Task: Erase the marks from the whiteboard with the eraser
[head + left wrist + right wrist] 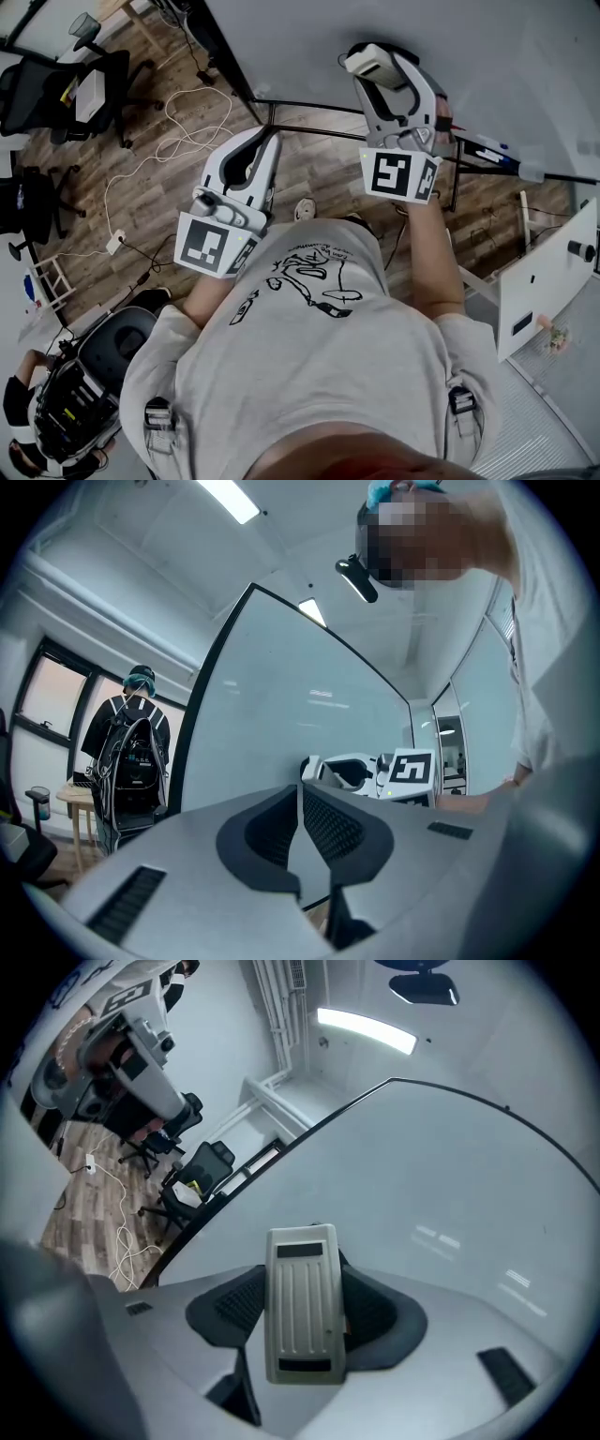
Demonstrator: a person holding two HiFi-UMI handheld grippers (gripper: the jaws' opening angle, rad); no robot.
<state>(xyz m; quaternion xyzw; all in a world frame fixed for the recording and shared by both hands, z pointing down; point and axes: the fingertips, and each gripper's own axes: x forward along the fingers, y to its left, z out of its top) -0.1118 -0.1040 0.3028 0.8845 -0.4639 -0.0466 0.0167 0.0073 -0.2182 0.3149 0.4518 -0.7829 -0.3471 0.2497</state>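
Grey ribbed plastic sits between the dark pads of the right gripper [302, 1274]: its jaws are clamped on the eraser [302, 1321], which sticks out past their tips towards the whiteboard [450, 1194]. Whether it touches the board cannot be told. The left gripper [300, 794] has its jaws together with nothing between them, held lower and a little back from the board, beside the right one. Below both lies a wooden floor [112, 197] with a white cable [178, 122] and an office chair [94, 89].
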